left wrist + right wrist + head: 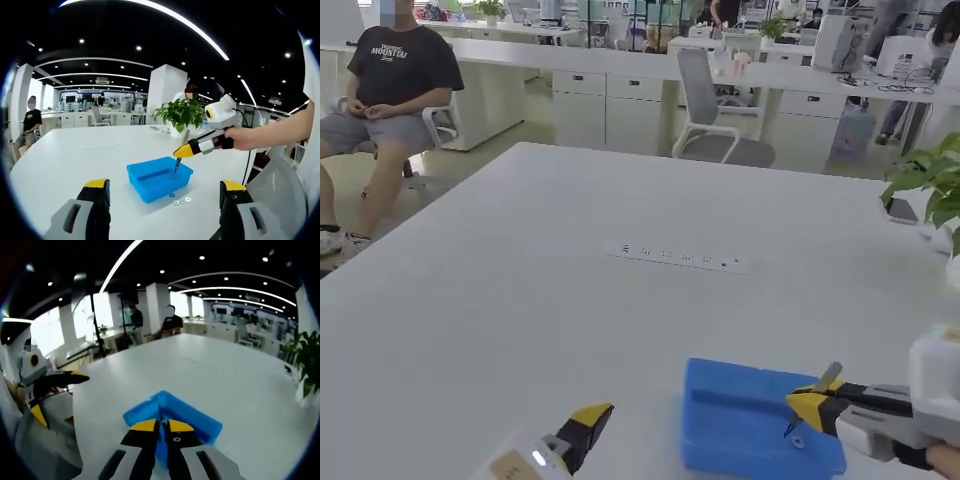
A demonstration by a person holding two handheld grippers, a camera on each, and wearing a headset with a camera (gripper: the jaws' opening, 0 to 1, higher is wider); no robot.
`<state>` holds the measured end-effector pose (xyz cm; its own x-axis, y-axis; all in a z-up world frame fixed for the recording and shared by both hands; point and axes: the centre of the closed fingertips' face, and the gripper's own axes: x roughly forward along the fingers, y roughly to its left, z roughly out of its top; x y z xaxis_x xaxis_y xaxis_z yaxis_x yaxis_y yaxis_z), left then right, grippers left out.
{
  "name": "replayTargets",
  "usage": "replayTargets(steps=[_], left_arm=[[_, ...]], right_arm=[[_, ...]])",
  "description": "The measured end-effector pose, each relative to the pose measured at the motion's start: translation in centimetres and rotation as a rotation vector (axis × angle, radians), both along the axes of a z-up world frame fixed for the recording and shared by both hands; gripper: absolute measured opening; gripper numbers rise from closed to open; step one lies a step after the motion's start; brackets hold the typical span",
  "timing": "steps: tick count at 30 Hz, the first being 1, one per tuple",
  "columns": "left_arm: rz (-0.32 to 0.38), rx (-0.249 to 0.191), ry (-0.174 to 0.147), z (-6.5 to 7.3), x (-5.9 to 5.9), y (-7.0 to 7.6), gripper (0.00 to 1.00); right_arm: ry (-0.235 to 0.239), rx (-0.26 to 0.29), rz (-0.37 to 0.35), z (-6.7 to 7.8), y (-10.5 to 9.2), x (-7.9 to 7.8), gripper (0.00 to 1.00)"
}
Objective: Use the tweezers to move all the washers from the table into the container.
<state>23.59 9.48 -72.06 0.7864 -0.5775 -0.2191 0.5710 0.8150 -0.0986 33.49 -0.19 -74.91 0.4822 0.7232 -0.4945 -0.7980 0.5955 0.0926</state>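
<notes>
Right gripper (182, 150) clamped on tweezers (178, 162), tips over blue container (150, 182). Left gripper (165, 184) idle, jaws wide apart. Washers (182, 201) on tabletop (75, 160) beside container. Likely next: lower tips, pinch one.

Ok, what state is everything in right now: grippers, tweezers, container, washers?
left gripper: open, jaws wide apart, holding nothing.
right gripper: shut on the tweezers.
tweezers: held, tips pointing down at the container.
container: upright, open-topped; contents too unclear to tell.
washers: several flat on the table beside the container, outside it.
</notes>
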Motion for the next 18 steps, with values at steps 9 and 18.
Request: replayTargets(steps=[9,18], left_arm=[[-0.009,0.008,0.005,-0.2,-0.1,-0.1,0.92],[-0.007,0.001,0.005,-0.2,0.0,0.1,0.92]], right_arm=[[0.028,0.026,0.033,-0.3,1.0,-2.4,0.03],[0.081,0.014,0.040,-2.3,0.7,-4.2,0.04]])
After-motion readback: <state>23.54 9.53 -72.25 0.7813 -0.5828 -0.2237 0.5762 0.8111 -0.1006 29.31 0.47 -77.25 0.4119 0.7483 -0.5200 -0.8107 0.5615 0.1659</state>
